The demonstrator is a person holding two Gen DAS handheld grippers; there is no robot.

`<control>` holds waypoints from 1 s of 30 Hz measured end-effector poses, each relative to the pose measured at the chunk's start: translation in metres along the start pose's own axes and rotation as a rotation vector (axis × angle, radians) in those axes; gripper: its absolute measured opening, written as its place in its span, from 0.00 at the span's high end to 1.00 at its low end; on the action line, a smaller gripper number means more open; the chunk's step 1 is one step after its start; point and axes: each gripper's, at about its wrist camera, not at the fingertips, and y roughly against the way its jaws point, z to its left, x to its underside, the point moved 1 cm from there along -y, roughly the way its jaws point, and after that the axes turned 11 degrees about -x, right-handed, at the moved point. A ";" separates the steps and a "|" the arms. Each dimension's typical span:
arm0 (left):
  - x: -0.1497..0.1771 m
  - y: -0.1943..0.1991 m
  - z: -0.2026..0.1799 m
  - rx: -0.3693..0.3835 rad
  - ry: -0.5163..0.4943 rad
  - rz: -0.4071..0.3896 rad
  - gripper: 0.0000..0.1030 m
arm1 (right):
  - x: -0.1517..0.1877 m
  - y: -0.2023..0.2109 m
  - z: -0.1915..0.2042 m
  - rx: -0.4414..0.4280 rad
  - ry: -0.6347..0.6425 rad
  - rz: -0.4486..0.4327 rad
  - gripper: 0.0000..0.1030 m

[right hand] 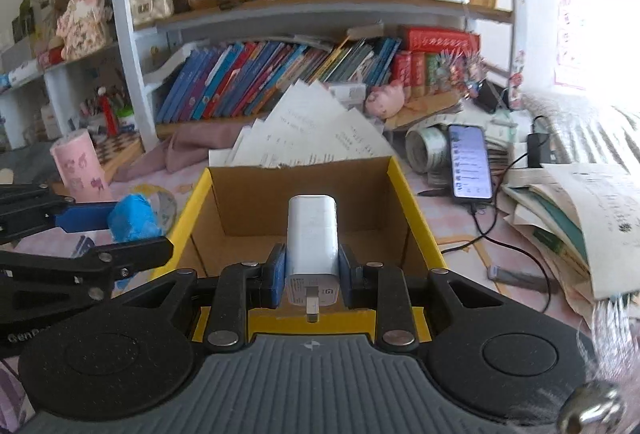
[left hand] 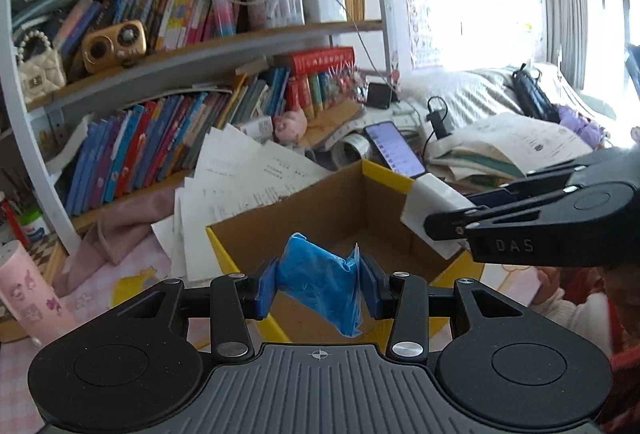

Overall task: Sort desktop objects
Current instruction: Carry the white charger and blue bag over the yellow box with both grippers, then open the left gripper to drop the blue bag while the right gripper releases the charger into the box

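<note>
My left gripper (left hand: 318,284) is shut on a crumpled blue plastic packet (left hand: 320,282), held above the near left corner of an open cardboard box with a yellow rim (left hand: 218,250). My right gripper (right hand: 312,274) is shut on a white charger block (right hand: 312,234), its plug end toward the camera, over the same box (right hand: 416,209). In the left wrist view the right gripper (left hand: 430,220) comes in from the right with the white charger (left hand: 434,207) over the box's far right side. In the right wrist view the left gripper (right hand: 132,220) with the blue packet (right hand: 134,218) hangs left of the box.
Loose printed papers (right hand: 316,129) lean behind the box. A lit phone (right hand: 470,161) on a cable, a tape roll (right hand: 426,147) and stacked papers (right hand: 580,201) lie right of it. A pink cylinder (right hand: 82,165) and pink cloth (right hand: 200,145) lie left. Bookshelves (right hand: 280,73) fill the back.
</note>
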 end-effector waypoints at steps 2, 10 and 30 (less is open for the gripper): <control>-0.001 -0.010 -0.006 -0.010 -0.011 0.016 0.60 | -0.005 -0.011 -0.009 -0.022 0.014 0.028 0.76; -0.001 -0.052 -0.020 -0.056 -0.004 0.127 0.60 | -0.010 -0.061 -0.040 -0.112 0.072 0.172 0.76; -0.002 -0.090 -0.048 -0.117 -0.029 0.260 0.59 | -0.001 -0.115 -0.065 -0.216 0.173 0.394 0.76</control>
